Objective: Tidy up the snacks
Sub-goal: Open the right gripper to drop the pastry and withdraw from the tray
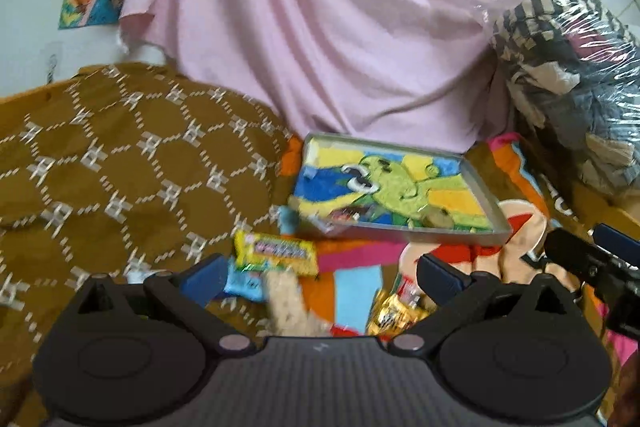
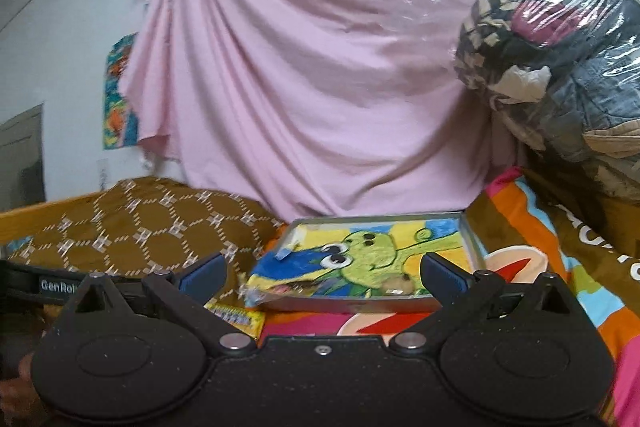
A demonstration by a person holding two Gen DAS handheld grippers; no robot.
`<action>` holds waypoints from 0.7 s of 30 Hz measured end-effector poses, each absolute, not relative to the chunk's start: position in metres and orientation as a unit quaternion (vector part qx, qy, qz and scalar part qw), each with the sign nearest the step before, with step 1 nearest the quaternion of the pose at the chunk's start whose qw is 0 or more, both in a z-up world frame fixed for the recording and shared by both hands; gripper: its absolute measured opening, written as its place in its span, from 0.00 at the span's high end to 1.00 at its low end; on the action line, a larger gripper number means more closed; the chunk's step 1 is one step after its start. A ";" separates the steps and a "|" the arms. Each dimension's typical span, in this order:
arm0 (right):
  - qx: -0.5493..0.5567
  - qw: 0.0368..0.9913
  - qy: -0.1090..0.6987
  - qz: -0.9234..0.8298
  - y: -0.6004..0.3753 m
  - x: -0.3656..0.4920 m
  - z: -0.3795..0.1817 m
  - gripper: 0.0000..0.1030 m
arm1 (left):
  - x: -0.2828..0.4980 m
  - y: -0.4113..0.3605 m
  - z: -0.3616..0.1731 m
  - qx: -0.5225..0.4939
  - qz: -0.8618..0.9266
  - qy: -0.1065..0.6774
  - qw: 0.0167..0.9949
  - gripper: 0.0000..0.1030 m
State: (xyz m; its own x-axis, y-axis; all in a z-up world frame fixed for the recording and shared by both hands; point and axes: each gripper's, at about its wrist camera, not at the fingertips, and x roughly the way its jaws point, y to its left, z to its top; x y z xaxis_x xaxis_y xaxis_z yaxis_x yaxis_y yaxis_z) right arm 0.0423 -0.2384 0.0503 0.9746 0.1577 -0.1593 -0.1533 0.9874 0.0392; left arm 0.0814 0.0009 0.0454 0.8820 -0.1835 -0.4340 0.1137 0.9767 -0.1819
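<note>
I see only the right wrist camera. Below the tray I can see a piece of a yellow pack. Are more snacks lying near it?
Observer: Yes. The left wrist view shows a blue-wrapped snack right beside the yellow pack.
Operator: Anything else nearby?
Observer: A gold-wrapped snack lies near the left gripper, by its right finger.
Operator: Is that gripper holding something?
Observer: No. Its jaws stand open. A pale crispy bar lies between them, ungripped.
</note>
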 end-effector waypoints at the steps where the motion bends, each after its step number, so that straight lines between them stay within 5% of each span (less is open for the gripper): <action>1: 0.009 0.993 0.086 0.082 -0.236 0.039 0.048 0.01 | 0.078 0.003 0.043 -0.074 -0.071 0.236 0.966 0.00; 21: -0.029 0.971 0.222 0.084 -0.211 0.039 -0.021 0.01 | 0.064 0.016 -0.014 -0.029 -0.037 0.332 0.942 0.00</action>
